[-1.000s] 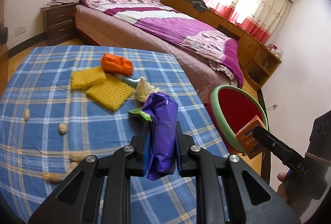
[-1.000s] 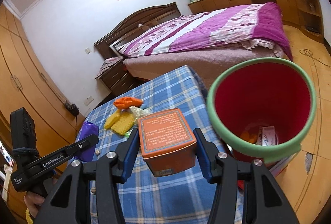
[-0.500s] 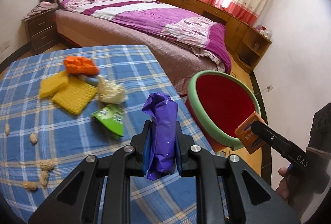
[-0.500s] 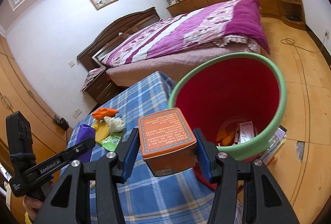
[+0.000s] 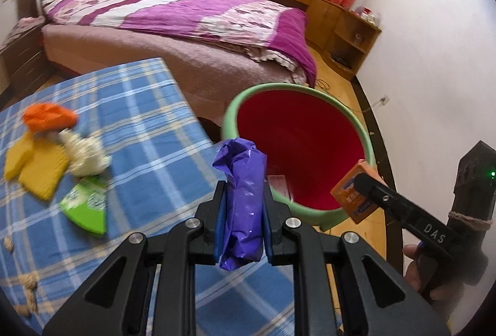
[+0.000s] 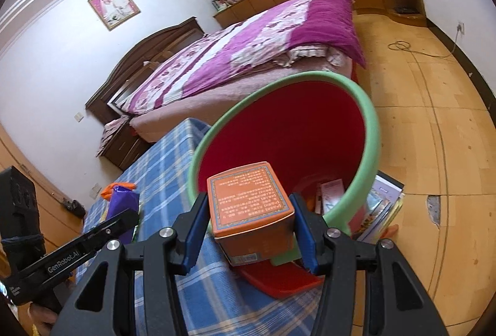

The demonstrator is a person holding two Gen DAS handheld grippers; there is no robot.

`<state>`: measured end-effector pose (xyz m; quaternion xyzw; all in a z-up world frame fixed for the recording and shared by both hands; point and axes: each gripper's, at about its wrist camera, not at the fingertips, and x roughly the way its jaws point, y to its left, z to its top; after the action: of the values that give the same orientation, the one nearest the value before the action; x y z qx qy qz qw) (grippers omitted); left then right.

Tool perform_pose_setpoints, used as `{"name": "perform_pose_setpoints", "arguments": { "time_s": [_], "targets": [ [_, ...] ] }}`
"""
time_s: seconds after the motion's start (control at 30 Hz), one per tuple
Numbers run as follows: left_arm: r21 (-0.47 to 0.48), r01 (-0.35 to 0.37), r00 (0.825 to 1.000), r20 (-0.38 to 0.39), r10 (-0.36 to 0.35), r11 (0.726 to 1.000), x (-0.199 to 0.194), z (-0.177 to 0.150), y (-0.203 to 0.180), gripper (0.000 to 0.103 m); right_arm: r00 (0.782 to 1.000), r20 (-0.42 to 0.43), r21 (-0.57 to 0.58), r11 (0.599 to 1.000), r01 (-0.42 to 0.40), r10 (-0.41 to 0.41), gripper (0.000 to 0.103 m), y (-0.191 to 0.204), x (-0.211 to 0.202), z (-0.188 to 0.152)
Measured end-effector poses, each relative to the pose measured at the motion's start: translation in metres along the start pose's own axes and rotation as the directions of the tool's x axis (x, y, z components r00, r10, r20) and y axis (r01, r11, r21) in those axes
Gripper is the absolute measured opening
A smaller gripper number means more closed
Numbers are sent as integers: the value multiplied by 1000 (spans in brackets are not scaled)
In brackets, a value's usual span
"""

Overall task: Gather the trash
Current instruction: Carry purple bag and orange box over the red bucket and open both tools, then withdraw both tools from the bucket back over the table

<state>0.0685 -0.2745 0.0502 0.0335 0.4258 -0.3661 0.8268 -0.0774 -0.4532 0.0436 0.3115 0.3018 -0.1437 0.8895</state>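
Both grippers have neared the bin (image 5: 365, 131): left gripper (image 5: 242, 213) clenches a purple wrapper (image 5: 243, 205), right gripper (image 6: 249, 222) an orange box (image 6: 251, 199), at its six-o'clock rim.

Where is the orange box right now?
The orange box is clamped in the right gripper, held at the near rim of the red bin beside the blue plaid table.

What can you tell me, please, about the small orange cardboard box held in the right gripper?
The small orange cardboard box is a squat carton with rounded edges, its top face printed with dense pale text inside a border, and a barcode label low on its front. The right gripper is shut on its two sides, blue pads pressing them. It is held level at the near rim of the green-rimmed red bin, touching nothing else visible.
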Motion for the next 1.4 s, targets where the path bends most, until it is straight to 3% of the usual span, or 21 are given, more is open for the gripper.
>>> {"name": "perform_pose_setpoints", "arguments": {
  "time_s": [0.33, 0.4, 0.47, 0.53, 0.73, 1.0, 1.07, 1.4],
  "targets": [
    [78, 54, 998, -44, -50, 996, 37, 17, -33, 20, 999, 3, 31, 999, 37, -37, 56, -20, 12, 8],
    [86, 50, 998, -49, -46, 995, 42, 19, -36, 22, 999, 3, 45, 998, 36, -37, 57, -24, 14, 8],
    [85, 50, 998, -47, -47, 995, 43, 20, -36, 34, 999, 6, 53, 998, 37, -37, 60, -25, 14, 8],
    [86, 52, 998, -39, -48, 995, 44, 22, -36, 38, 999, 10, 59, 998, 38, -39, 62, -27, 14, 9],
    [85, 34, 999, -30, -31, 996, 40, 22, -34, 39, 999, 18, 70, 997, 41, -42, 65, -28, 11, 10],
    [17, -18, 1000, -9, 18, 1000, 23, 15, -10, 40, 999, 34, 62, 998, 31, -33, 71, -17, 5, 8],
    [-4, -33, 999, -2, 33, 999, 17, 13, -2, 44, 999, 32, 50, 998, 24, -26, 73, -11, 4, 6],
    [-127, -132, 988, 60, 141, 983, -16, 9, 59, 48, 1000, 0, -6, 1000, 0, 0, 77, 24, 11, 0]
  ]
}}
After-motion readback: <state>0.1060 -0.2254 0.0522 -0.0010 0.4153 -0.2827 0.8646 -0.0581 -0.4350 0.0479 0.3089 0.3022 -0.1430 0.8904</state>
